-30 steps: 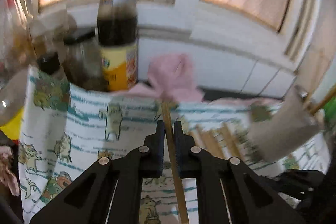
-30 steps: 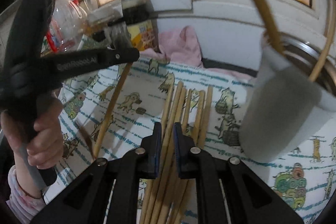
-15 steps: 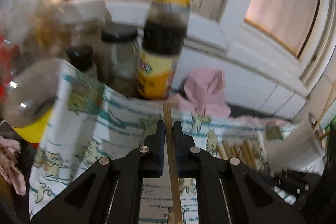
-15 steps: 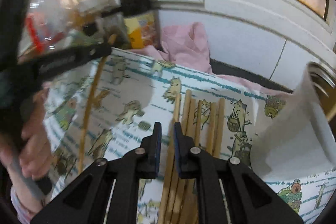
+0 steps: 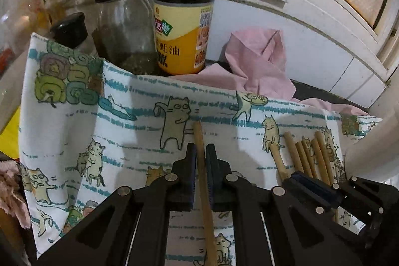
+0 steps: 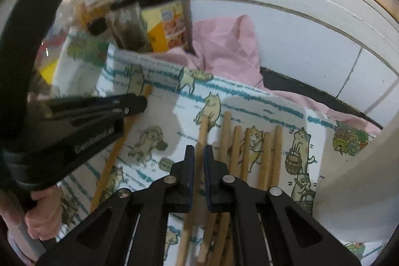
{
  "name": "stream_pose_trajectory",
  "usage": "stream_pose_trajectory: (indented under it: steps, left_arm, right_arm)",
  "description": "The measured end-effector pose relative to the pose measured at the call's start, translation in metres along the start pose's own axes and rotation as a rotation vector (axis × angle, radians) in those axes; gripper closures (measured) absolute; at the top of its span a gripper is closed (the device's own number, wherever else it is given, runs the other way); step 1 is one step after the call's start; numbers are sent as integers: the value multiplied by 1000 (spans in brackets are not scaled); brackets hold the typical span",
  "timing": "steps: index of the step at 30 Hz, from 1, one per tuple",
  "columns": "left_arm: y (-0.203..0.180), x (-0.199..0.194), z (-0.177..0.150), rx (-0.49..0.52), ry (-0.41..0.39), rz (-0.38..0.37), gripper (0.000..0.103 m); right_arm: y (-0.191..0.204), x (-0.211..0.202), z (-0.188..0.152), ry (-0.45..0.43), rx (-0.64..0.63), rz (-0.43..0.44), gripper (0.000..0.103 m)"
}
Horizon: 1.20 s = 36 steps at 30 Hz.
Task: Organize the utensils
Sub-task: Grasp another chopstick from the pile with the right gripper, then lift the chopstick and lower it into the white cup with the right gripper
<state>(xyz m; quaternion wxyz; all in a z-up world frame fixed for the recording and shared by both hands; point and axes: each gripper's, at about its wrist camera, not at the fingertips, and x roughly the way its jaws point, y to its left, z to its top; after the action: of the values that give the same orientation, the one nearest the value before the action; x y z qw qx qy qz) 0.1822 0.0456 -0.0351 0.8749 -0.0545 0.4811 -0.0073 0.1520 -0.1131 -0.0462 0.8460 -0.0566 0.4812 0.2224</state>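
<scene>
Now clamped hard: left gripper (image 5: 201, 161), jaws pressed on one chopstick (image 5: 203, 181), stick running up between the pads with its tip just past them, over a cat print on the cloth (image 5: 139, 101). Same pinch as a second ago, same stick, no slip seen. Seen from the right wrist camera, left gripper (image 6: 139, 104) out at the left with the stick (image 6: 112, 161) slanting down beneath it, a hand (image 6: 42, 211) wrapped round its handle.

Right gripper (image 6: 197, 161) likewise narrowed to a slit, jaws nipping one chopstick of the bundle (image 6: 249, 156) lying side by side on the cloth (image 6: 162, 96); a second ago lined up over the same sticks with a hair more gap. Rest of the bundle just to the right, touching one another, ends fanned toward the wall.

Further out: white holder (image 6: 356, 181) at the right edge, blurred, cropped further than before, its chopsticks no longer in frame. In the left view, sauce bottle (image 5: 183, 16) much larger and sharper than a second ago, filling the top centre; jar (image 5: 124, 26) with a black lid beside it; pink cloth (image 5: 256, 61) bunched behind, against the white wall. Right gripper (image 5: 311, 185) newly visible at lower right of the left view, on the bundle (image 5: 306, 153).
</scene>
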Motion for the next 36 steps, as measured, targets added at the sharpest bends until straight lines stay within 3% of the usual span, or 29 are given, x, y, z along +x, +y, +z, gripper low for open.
stream_pose_trajectory:
  steps: [7, 12, 18, 20, 21, 25, 29, 33, 36]
  left_arm:
    - [-12, 9, -1, 41, 14, 34, 95]
    - [-22, 11, -4, 79, 0, 98, 91]
    - [-26, 12, -3, 92, -6, 105, 91]
    - [-24, 9, -4, 94, -7, 96, 96]
    - [-24, 4, -5, 84, -12, 84, 97]
    - [-21, -25, -3, 64, -120, -3, 97]
    - [-21, -70, -6, 77, -262, -150, 97]
    - [-16, -127, -15, 83, -490, -242, 97]
    - [-21, -158, -16, 59, -541, -290, 97]
  right_arm:
    - [3, -5, -7, -27, 34, -30, 96]
    - [4, 0, -8, 9, 19, 23, 95]
    - [16, 4, -8, -11, -18, -7, 95]
    - [8, 0, -9, -11, 74, -3, 96]
    - [1, -5, -10, -28, 118, 46, 96]
    - [8, -60, -12, -217, 23, 54, 96]
    - [10, -116, -17, -369, -34, 160, 97]
    - [-10, -159, -21, -528, -21, 205, 97]
    - [-35, -188, -25, -650, 23, 229, 97]
